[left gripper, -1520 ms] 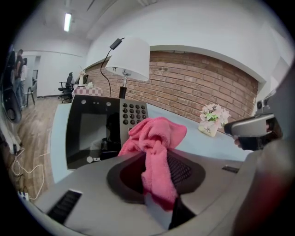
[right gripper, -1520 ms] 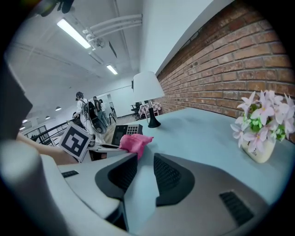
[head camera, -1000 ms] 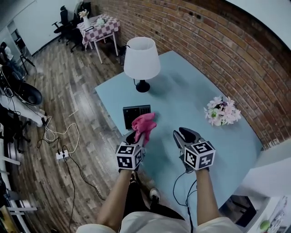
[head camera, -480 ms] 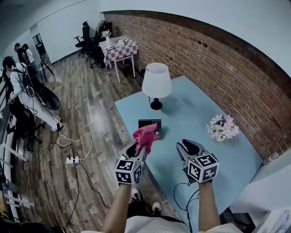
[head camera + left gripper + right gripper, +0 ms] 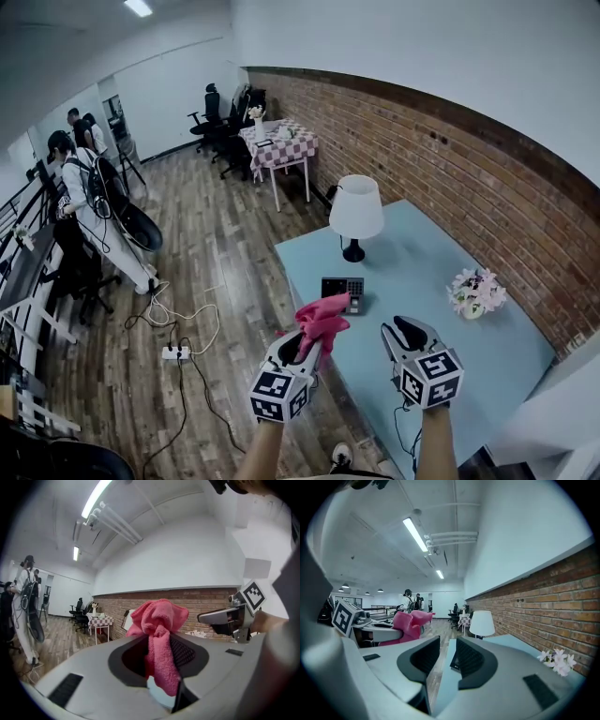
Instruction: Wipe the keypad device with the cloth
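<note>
A pink cloth hangs bunched from my left gripper, which is shut on it and held up in the air off the table's near left corner. In the left gripper view the cloth fills the gap between the jaws. The dark keypad device lies flat on the light blue table, beyond and below both grippers. My right gripper hovers to the right of the left one. Its jaws stand open with nothing between them.
A white lamp stands behind the keypad, and a flower bunch sits near the brick wall. On the wood floor to the left lie cables and a power strip. People stand far left; a checkered table is at the back.
Both grippers have risen well above the table, the cloth still in the left one. The head view has lifted, so the table looks smaller and more of the room shows.
</note>
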{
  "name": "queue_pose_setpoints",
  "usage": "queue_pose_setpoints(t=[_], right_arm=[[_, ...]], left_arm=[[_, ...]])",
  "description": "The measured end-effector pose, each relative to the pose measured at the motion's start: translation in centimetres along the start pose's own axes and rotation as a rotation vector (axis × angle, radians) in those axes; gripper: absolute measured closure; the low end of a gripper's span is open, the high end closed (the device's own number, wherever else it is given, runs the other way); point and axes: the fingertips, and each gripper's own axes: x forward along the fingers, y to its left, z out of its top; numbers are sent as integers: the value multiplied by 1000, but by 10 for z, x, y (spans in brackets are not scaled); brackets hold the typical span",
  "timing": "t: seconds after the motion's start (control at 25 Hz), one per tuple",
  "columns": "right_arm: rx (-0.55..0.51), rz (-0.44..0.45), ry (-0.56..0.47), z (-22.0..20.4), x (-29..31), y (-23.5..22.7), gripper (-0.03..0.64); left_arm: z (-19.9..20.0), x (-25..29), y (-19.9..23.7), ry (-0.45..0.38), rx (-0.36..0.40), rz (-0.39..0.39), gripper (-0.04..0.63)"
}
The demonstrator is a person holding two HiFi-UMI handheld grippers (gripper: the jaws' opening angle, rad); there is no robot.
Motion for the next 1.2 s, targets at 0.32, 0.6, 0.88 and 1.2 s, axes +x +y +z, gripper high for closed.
queue_pose_setpoints(t=[0.32, 0.6, 0.88, 1.2], right_arm=[[-7, 22, -36, 17, -49, 69, 485], [-18, 67, -73, 32, -96, 124, 485], [-43, 73, -84, 36, -125, 158, 488], [-102, 70, -99, 41, -141, 188, 492]], left_arm=[[38, -83, -7, -56, 69, 24, 446], [39, -146, -20, -70, 94, 41, 446], [37, -183, -35, -71, 141, 41, 446], [49, -216, -50, -94, 167, 22, 446]])
